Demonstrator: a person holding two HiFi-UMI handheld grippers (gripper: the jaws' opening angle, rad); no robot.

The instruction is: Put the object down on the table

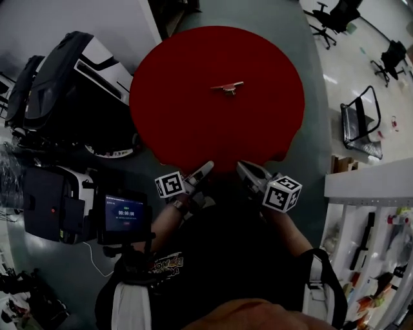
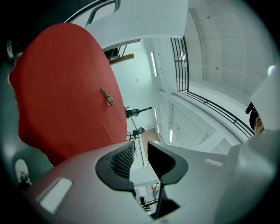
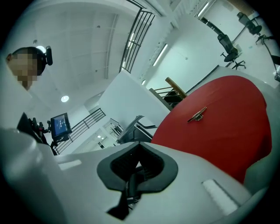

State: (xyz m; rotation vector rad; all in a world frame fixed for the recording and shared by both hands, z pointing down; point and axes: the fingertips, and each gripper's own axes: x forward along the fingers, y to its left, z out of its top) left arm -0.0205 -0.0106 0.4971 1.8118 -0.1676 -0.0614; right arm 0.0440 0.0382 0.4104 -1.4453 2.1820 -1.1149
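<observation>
Object (image 1: 227,87), a small metal piece with a long bar on a short foot, is in neither tool; it lies on the table, as detailed below. Nearest the camera, both tools are held close against the person's torso (image 1: 219,258), at the near rim of the table and well apart from the object. Left gripper (image 2: 140,151): jaws stand a narrow gap apart, nothing between the pads, only background seen through the gap. Right gripper (image 3: 139,153): jaws fully together, pads meeting, nothing held. To the person's left a small screen (image 1: 124,213) on a stand shows a timer. Beyond the tools, the round red table (image 1: 168,109) is bare except for the object, which rests flat near the middle, slightly toward the far side, touching nothing else. Judgement: the placing appears complete, and empty tools held close to the body suit a finished release. Further off, dark equipment (image 1: 71,90) stands at left and office chairs (image 1: 332,19) on the floor at far right
</observation>
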